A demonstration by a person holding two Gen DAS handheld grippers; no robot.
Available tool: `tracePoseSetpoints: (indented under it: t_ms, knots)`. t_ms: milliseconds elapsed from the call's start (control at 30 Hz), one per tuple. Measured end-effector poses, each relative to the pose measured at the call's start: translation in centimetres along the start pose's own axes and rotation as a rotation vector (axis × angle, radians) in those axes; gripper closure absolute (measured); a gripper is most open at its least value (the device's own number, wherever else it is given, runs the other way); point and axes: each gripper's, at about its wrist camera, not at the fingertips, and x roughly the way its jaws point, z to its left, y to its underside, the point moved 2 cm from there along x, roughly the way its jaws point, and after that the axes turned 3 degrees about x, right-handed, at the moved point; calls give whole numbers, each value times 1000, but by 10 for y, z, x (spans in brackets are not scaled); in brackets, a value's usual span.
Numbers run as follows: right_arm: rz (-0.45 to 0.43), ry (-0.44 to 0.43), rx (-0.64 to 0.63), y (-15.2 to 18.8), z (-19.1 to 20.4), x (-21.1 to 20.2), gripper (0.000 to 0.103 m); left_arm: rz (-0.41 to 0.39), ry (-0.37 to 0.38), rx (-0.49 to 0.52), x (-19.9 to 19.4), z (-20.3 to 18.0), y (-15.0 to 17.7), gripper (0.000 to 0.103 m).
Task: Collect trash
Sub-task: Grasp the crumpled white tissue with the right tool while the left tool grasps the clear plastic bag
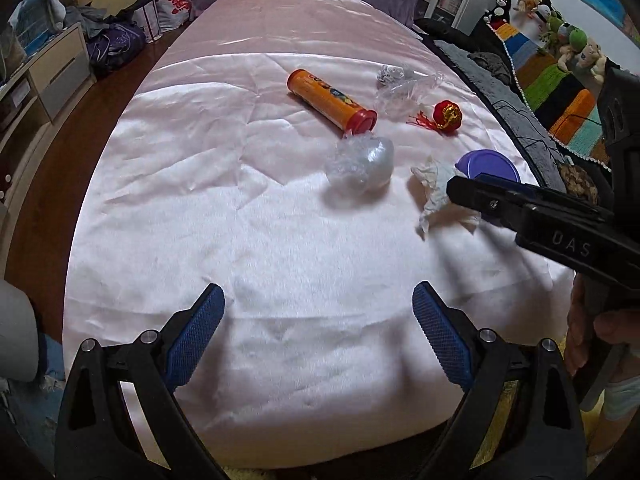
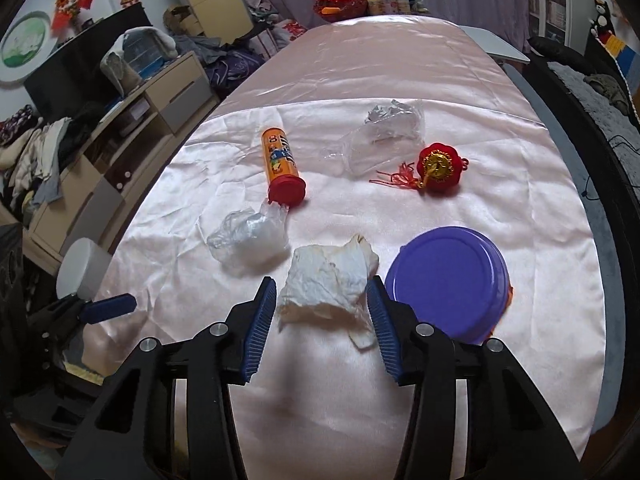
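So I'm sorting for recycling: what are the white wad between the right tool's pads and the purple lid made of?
White wad: likely tissue paper, matte, softly creased, slightly stained. Purple lid: apparently rigid plastic, smooth, faint sheen, moulded rim.

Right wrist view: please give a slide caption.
Right gripper straddling a crumpled tissue beside a purple lid.

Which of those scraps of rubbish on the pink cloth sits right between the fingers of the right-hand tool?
The crumpled white tissue, beside the purple lid. The clear plastic wads lie farther out, by the orange tube.
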Motion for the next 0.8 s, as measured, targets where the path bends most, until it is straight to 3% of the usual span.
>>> tracePoseSetpoints:
  t_ms: [167, 233, 300, 600, 667, 733, 800]
  knots:
    - [16, 35, -17, -4, -4, 19, 56, -4, 20, 10, 13, 3, -23, 19]
    - [12, 49, -27, -8, -6, 21, 74, -4, 28, 15, 19, 3, -32, 19]
    - [11, 52, -23, -11, -11, 23, 84, -2, 36, 20, 26, 1, -40, 20]
    - [3, 45, -6, -19, -25, 22, 88, 11, 96, 19, 54, -7, -67, 41]
    - [-1, 37, -4, -18, -26, 21, 88, -1, 81, 35, 57, -11, -69, 51]
    - [-4, 26, -6, -17, -25, 19, 88, 2, 97, 41, 59, -14, -72, 83]
    - [-8, 20, -11, -15, -24, 15, 88, 2, 95, 51, 58, -17, -71, 87]
